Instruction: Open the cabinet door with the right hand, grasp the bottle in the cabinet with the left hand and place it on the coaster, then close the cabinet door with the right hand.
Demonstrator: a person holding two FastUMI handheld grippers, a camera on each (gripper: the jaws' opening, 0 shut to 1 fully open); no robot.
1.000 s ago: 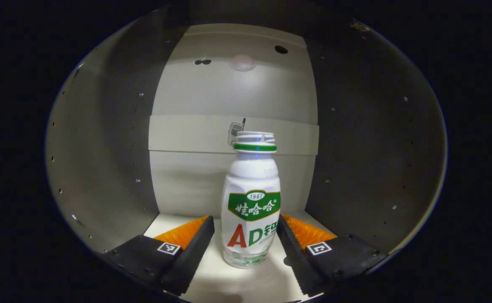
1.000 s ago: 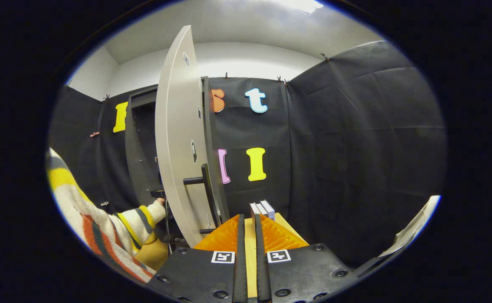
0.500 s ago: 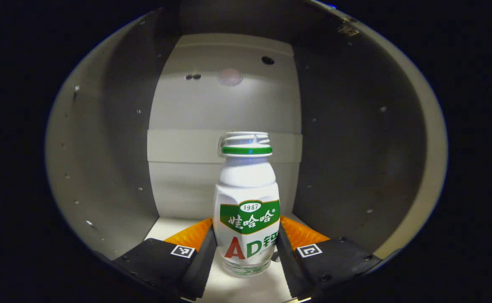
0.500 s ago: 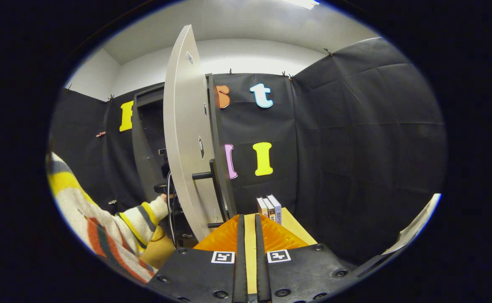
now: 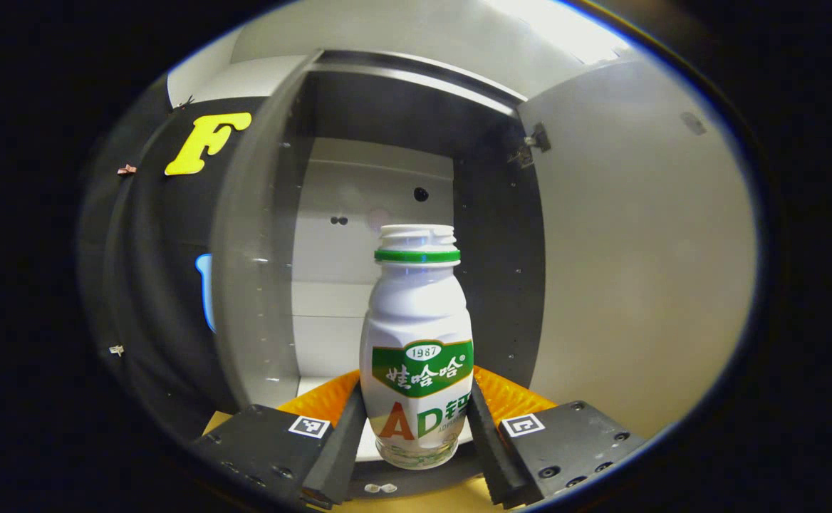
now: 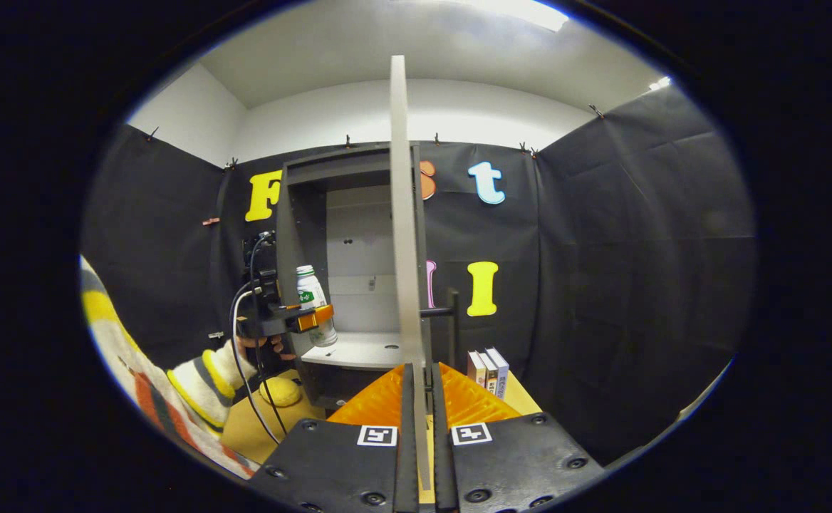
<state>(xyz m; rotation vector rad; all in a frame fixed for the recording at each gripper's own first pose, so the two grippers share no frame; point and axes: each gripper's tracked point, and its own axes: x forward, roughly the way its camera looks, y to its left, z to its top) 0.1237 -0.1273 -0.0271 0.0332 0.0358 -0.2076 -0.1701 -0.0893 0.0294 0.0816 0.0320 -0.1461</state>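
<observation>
Both fingers of our left gripper [image 5: 416, 434] clamp the upright white plastic bottle with green label [image 5: 417, 349] outside the grey cabinet [image 5: 380, 214]; our right gripper [image 6: 416, 399] stays closed by its open door [image 6: 400, 214].

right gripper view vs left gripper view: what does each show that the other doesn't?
Right gripper view: door handle, books, striped sleeve. Left gripper view: the door's top hinge, and fingers pressing the sides of the bottle. Both: bottle, left claw, cabinet, open door.
</observation>
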